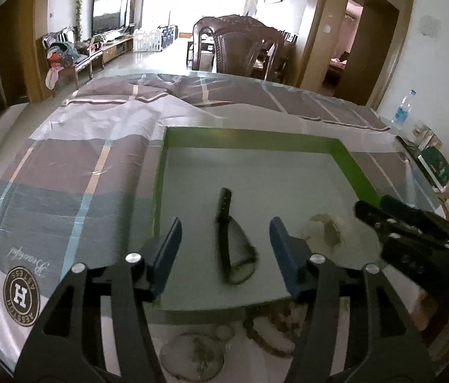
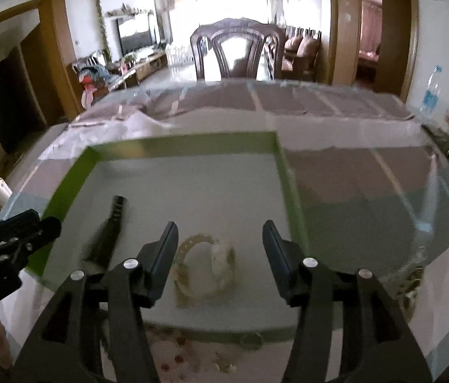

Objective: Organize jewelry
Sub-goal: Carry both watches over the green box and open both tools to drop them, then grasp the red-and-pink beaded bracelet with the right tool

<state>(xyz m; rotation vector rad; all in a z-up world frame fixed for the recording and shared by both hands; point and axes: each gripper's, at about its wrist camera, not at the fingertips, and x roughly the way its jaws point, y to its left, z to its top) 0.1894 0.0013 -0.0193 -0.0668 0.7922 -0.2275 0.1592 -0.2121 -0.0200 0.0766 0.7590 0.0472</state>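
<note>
A shallow tray with a green rim [image 1: 250, 135] [image 2: 180, 142] lies on the cloth-covered table. Inside lie a black watch [image 1: 231, 239] [image 2: 109, 233] and a pale beige watch [image 1: 326, 228] [image 2: 205, 268]. My left gripper [image 1: 224, 239] is open above the near part of the tray, its fingers on either side of the black watch. My right gripper [image 2: 219, 242] is open, its fingers on either side of the beige watch; it also shows in the left wrist view [image 1: 409, 233]. In front of the tray lie a brown bead bracelet [image 1: 272, 328], a round silver piece [image 1: 192, 357] and small loose pieces [image 2: 192, 351].
A striped grey, brown and white cloth [image 1: 81, 159] covers the table under a glass top. A dark wooden chair [image 1: 243, 48] stands at the far side. A water bottle [image 1: 403, 108] and green boxes [image 1: 435, 162] stand at the right edge.
</note>
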